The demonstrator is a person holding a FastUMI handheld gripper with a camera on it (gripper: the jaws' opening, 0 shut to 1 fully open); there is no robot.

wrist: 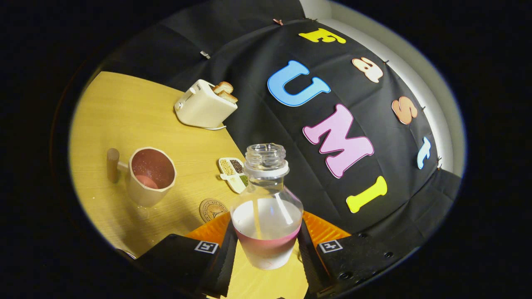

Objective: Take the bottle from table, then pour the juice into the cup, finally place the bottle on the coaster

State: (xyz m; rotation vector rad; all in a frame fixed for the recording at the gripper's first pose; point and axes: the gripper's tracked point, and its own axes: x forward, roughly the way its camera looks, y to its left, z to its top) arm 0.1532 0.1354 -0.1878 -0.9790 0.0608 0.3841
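My gripper (266, 245) is shut on a clear, uncapped bottle (267, 195), both fingers pressing its lower body. The bottle holds pale liquid with a pinkish layer at the bottom and is lifted above the wooden table (124, 116). The whole view is tilted. A pink-lined cup (149, 174) with a side handle stands on the table, ahead and to the left of the bottle; a little pink liquid lies in it. A round cork-coloured coaster (211, 209) lies on the table just beyond the left finger, between the cup and the bottle.
A cream toaster (204, 106) with bread slices in its slots stands at the far side of the table by the black cloth wall. A small divided dish (233, 173) of grains lies between the coaster and the wall.
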